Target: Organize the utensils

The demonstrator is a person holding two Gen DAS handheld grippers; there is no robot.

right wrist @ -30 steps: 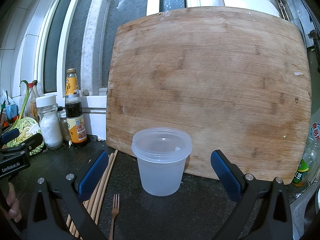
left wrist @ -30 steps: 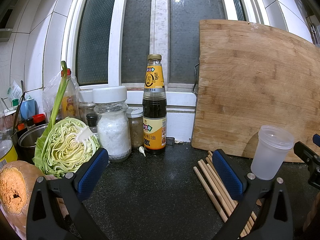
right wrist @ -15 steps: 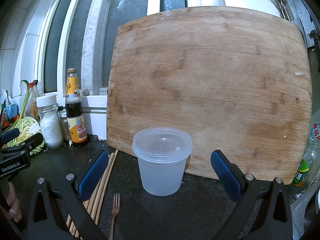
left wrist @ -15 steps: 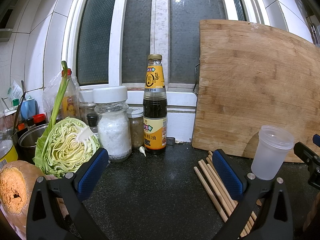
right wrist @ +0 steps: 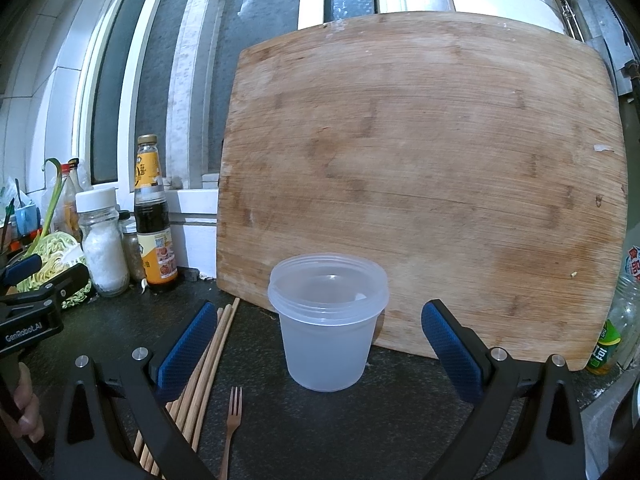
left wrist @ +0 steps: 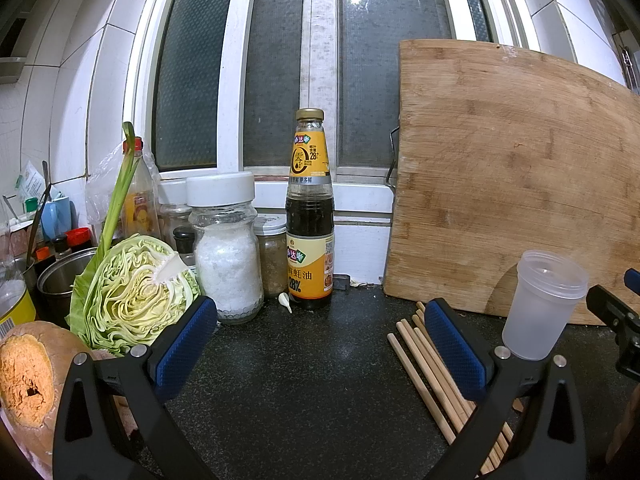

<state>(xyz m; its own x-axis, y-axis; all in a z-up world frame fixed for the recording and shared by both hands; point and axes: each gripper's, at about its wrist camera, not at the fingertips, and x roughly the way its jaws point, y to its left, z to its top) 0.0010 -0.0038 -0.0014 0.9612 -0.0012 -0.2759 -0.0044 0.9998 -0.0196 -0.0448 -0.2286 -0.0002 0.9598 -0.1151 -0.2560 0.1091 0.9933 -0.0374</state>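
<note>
both tongs hang low over the dark surface [right wrist: 360, 432], each spread wide with nothing between its blue pads. the right tongs [right wrist: 320, 346] face the clear plastic cup [right wrist: 327, 322], which stands upright and uncovered just ahead of them, not touched by either finger. left of the cup, nearest the viewer, a small wooden fork [right wrist: 233, 420] lies flat with its tines pointing toward the cup, and just left of that a bundle of wooden chopsticks [right wrist: 208, 364] lies partly under the left finger of the right tongs. the left tongs [left wrist: 322, 342] sit further left of the cup, over bare surface, with the chopsticks [left wrist: 424, 368] running under their right finger. right behind the cup, a large wooden cutting board [right wrist: 420, 176] leans upright against the window. left of the cup and further back stand a sauce bottle [left wrist: 310, 216] and a white-lidded glass jar [left wrist: 226, 248] of white grains, with a garlic clove [left wrist: 285, 301] at the bottle's foot. beyond those to the left rests a halved cabbage [left wrist: 132, 288], cut face out.
</note>
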